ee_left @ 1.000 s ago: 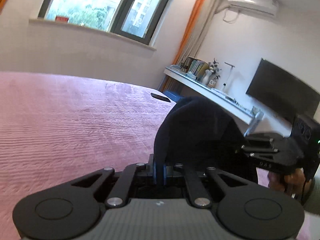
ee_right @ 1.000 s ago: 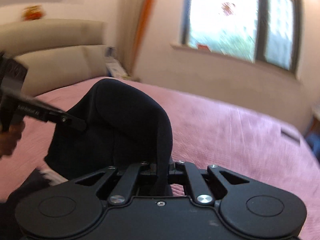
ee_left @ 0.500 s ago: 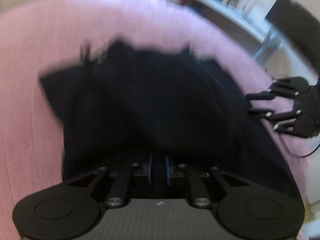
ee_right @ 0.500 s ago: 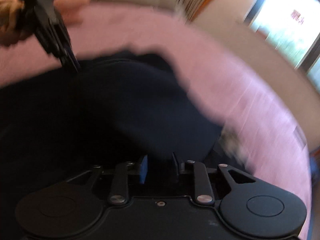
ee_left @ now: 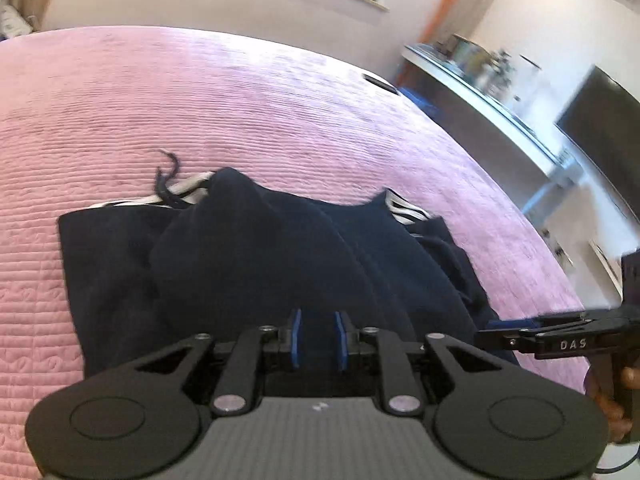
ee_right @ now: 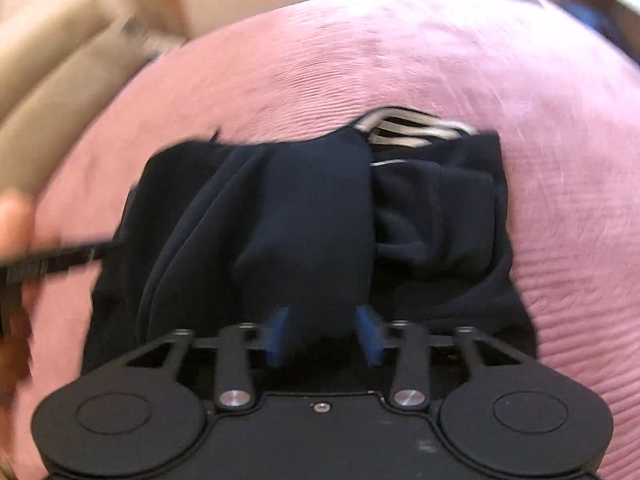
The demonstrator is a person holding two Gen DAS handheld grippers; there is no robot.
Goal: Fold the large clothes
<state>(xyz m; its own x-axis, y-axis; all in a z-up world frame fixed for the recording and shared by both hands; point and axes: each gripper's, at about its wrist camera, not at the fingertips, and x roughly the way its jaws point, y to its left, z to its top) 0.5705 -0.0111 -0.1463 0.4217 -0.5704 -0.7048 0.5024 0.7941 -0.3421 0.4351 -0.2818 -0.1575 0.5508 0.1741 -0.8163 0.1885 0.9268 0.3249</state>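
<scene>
Pink bedspread, dark garment folded, both tongs parted

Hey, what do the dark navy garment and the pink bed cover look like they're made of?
The dark navy garment looks like soft, matte knit or fleece, likely cotton jersey: it slumps in thick, rounded folds with no shine. The pink bed cover looks like quilted or ribbed textile, given its fine parallel ridges; the fibre can't be told.
</scene>
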